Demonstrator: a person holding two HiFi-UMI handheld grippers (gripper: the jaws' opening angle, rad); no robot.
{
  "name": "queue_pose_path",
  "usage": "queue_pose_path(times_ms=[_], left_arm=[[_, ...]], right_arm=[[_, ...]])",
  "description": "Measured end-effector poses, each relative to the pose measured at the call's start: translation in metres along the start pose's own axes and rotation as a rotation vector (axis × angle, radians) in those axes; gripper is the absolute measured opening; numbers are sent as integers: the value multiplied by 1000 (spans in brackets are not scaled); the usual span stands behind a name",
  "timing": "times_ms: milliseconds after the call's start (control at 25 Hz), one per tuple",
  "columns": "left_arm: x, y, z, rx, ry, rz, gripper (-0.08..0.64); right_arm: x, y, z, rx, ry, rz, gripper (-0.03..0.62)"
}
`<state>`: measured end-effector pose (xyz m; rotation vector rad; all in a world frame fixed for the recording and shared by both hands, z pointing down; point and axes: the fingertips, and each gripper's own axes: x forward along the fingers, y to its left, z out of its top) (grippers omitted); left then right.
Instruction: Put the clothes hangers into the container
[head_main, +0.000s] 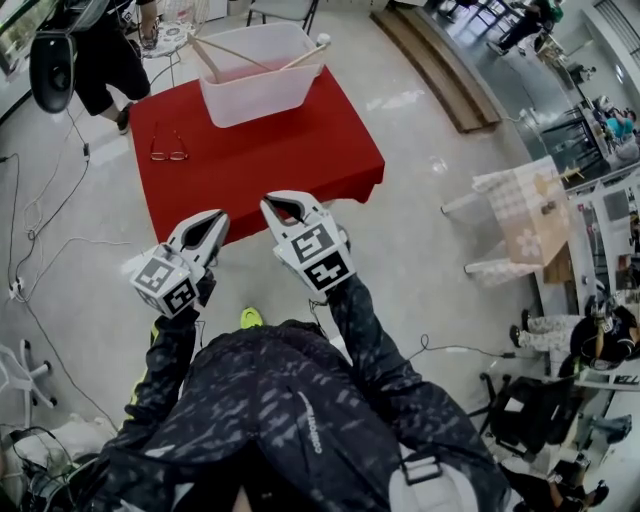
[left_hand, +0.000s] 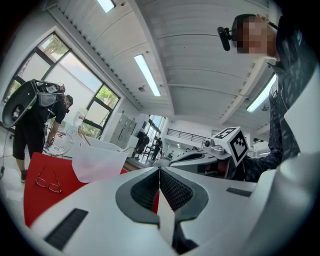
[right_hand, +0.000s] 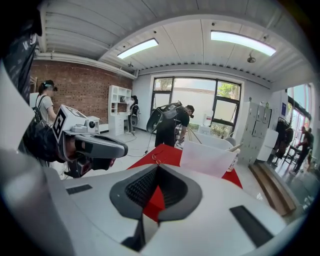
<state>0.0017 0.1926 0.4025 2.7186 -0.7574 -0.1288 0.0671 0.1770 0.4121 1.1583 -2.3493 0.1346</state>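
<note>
- left gripper (head_main: 212, 226) and right gripper (head_main: 283, 207) hang side by side close to the person's chest, short of the near edge of the table (head_main: 260, 175). both are clenched, with nothing between the jaws.
- the container (head_main: 255, 100) stands at the table's far edge, straight ahead of both grippers and well apart from them. the right gripper is slightly nearer to it.
- the hangers (head_main: 232, 53) are inside the container. wooden bars lean slantwise across it, their ends poking over the rim at left and right. no hanger shows on the red cloth.
- from that, the task looks done or nearly so. any further nudge would need a reach forward across the whole table.
- glasses (head_main: 168, 153) lie on the left part of the table, in line with the left gripper. the middle and right are bare cloth, so that lane looks freer.
- the table drops off at its near, left and right edges. a bystander (head_main: 105, 60) stands by the far left corner, and cables (head_main: 60, 200) trail over the floor at left.
</note>
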Motion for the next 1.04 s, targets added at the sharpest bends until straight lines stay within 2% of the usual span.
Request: queue_pose_path(times_ms=[120, 800, 1040], left_arm=[[2, -3, 2, 1, -7, 2, 12], [7, -24, 4, 31, -41, -16, 12], [22, -18, 14, 14, -27, -20, 11]], right_arm=[[-2, 6, -4, 29, -5, 23, 15], [-19, 16, -8, 6, -33, 21, 15], [-16, 2, 2, 5, -16, 24, 15]])
